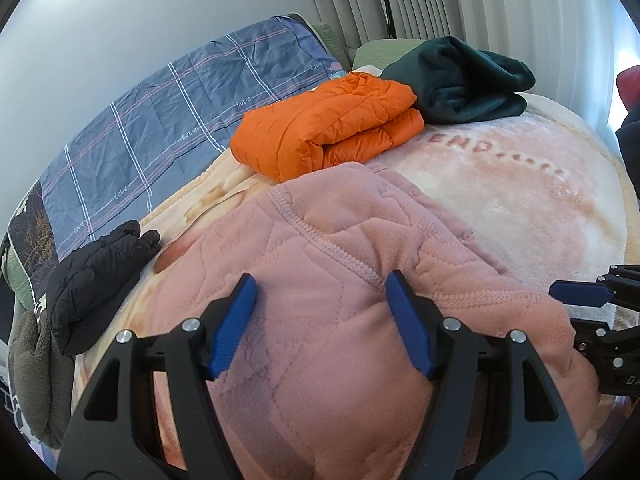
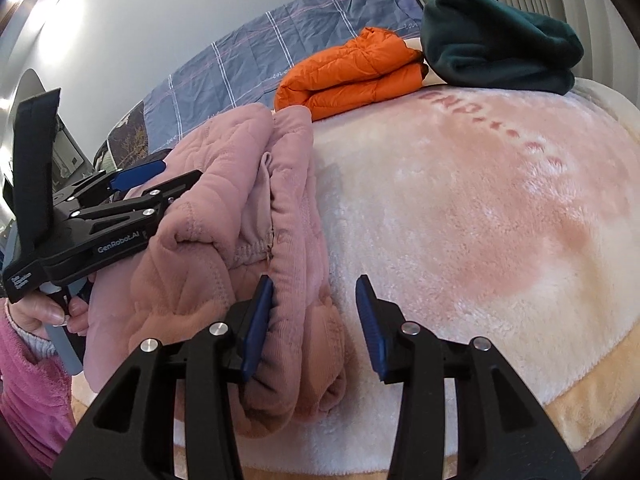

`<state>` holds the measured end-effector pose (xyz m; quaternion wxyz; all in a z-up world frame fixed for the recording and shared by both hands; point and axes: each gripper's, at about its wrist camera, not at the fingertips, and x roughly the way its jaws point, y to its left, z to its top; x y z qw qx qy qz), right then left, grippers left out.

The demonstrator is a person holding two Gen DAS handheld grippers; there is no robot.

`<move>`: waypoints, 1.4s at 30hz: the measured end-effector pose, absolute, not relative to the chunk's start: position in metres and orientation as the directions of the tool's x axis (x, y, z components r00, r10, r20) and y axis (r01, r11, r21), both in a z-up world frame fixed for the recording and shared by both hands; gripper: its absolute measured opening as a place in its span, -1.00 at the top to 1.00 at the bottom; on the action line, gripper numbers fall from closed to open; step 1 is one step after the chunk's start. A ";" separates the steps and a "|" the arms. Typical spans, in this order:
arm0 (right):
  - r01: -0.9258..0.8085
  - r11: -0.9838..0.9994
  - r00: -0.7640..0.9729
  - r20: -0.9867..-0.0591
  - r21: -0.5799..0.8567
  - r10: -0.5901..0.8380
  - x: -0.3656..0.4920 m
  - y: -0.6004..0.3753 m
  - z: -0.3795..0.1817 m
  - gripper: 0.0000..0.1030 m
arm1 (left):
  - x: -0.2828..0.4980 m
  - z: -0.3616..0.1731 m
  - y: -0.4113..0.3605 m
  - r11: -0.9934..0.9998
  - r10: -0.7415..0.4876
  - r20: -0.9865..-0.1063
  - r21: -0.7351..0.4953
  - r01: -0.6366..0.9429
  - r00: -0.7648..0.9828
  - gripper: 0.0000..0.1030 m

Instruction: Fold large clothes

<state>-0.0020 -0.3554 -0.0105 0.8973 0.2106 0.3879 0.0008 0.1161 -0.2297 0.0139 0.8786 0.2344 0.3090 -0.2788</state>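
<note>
Here, the items as they are lying:
Pink garment [image 1: 320, 264]: bunching in folds on the plush blanket [image 2: 460, 208], toward its near left edge.
Left gripper [image 1: 320, 320]: hovering over the pink garment, jaws spread wide, gripping nothing.
Right gripper [image 2: 316, 324]: jaws standing well apart and empty, left finger [image 2: 258, 320] brushing the garment's edge.
Orange jacket [image 1: 328, 128]: sitting folded toward the blanket's far edge, touching the dark green garment [image 1: 460, 76].
Left view only: black jacket [image 1: 96, 280] lying at the blanket's left edge.
Right view only: hand [image 2: 56, 316] holding the left gripper's handle.
</note>
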 end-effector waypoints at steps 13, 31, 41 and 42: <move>0.106 0.750 0.697 -0.587 0.653 0.412 -0.030 -0.379 -0.021 -0.19 | 0.114 0.012 -0.235 0.733 -0.328 -0.665 0.269 0.625 0.671 -0.31; 0.129 0.678 0.655 -0.575 0.724 0.489 -0.009 -0.355 -0.034 -0.55 | 0.113 0.012 -0.243 0.726 -0.312 -0.650 0.308 0.616 0.693 -0.27; 0.139 0.747 0.668 -0.618 0.650 0.414 -0.019 -0.348 -0.025 -0.23 | 0.109 0.012 -0.242 0.733 -0.319 -0.634 0.306 0.607 0.705 -0.28; 0.148 0.747 0.665 -0.624 0.649 0.410 -0.019 -0.347 -0.025 -0.32 | 0.109 0.012 -0.240 0.735 -0.322 -0.633 0.302 0.607 0.704 -0.28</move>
